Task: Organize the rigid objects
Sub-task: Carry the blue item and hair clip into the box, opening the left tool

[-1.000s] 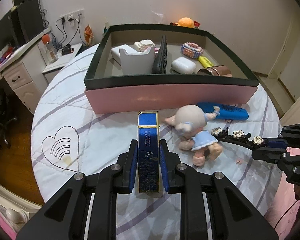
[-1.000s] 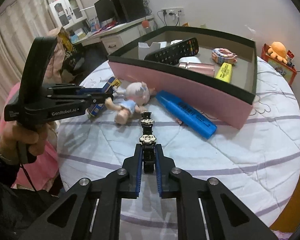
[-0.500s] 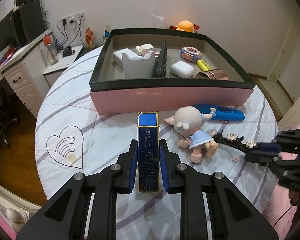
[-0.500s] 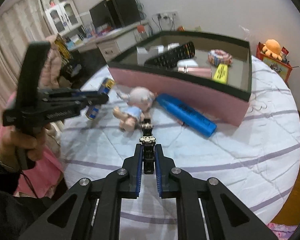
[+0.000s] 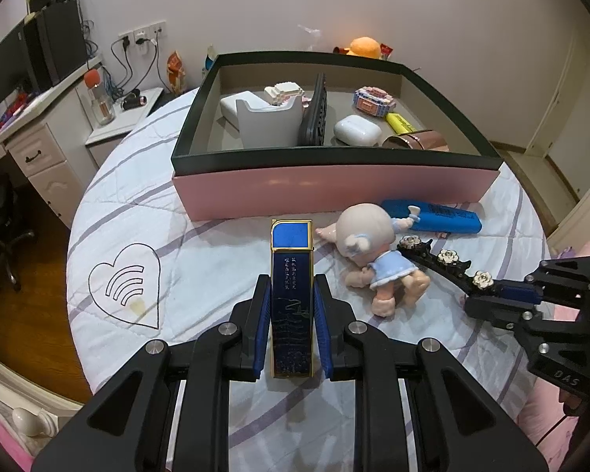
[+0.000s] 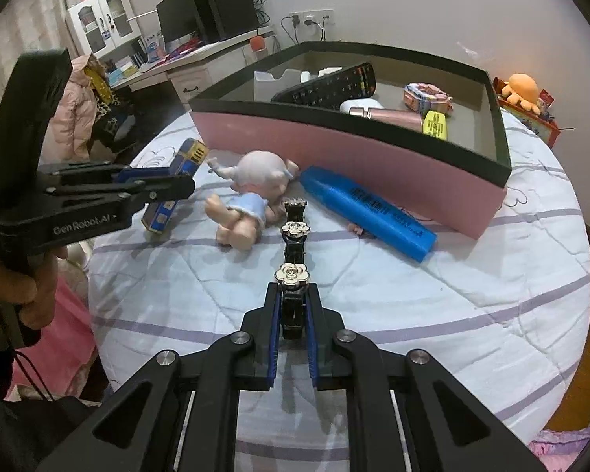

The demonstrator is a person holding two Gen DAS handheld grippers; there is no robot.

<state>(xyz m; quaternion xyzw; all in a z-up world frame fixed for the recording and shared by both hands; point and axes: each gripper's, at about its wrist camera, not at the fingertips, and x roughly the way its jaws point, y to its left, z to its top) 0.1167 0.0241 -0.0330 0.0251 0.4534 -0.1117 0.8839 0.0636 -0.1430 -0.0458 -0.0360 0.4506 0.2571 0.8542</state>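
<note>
My left gripper (image 5: 292, 287) is shut on a tall blue and gold box (image 5: 292, 275), held above the round table; the box also shows in the right wrist view (image 6: 177, 185). My right gripper (image 6: 292, 295) is shut on a black hair clip with metal flowers (image 6: 294, 247), which also shows in the left wrist view (image 5: 444, 261). A baby doll (image 5: 377, 251) and a blue marker (image 5: 440, 218) lie in front of the pink box with a dark rim (image 5: 334, 188). Inside it are a remote (image 5: 316, 112), a white stand (image 5: 267, 122), an earbud case (image 5: 357, 129) and other small items.
The table has a white quilted cloth with purple stripes (image 6: 432, 314) and a drawn heart (image 5: 126, 287). A desk with monitor and speakers (image 5: 31, 63) stands at the left. An orange plush toy (image 6: 523, 88) sits behind the box.
Both grippers have shifted a little with their loads still held; the hair clip now sits slightly higher and closer to the doll. The pink box shows from a higher angle.
</note>
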